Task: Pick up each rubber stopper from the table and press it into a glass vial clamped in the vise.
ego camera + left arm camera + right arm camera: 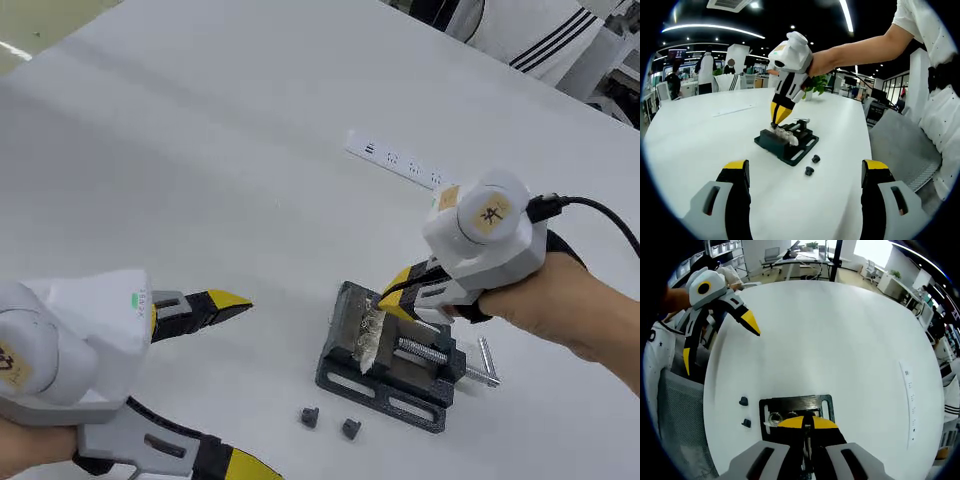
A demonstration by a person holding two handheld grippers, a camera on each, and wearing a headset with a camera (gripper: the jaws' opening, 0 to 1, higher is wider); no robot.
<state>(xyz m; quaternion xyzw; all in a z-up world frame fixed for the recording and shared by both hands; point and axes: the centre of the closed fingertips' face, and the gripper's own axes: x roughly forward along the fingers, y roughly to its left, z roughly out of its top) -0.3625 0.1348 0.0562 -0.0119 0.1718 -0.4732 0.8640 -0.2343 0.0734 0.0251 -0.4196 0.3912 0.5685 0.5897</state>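
My right claw (385, 300) pinched shut over vials (370, 335) in vise (350, 385), left claw (257, 387) wide. Two stoppers (310, 416) beside vise, toward near edge of desk (200, 150). I'd press straight down, centred on vial mouth, no side load

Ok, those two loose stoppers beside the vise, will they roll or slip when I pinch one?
Both stoppers look small, so probably light; a nudge may skid them on the smooth table. They seem to stand on end, so rolling looks unlikely unless tipped. Rubber should grip, not slip.
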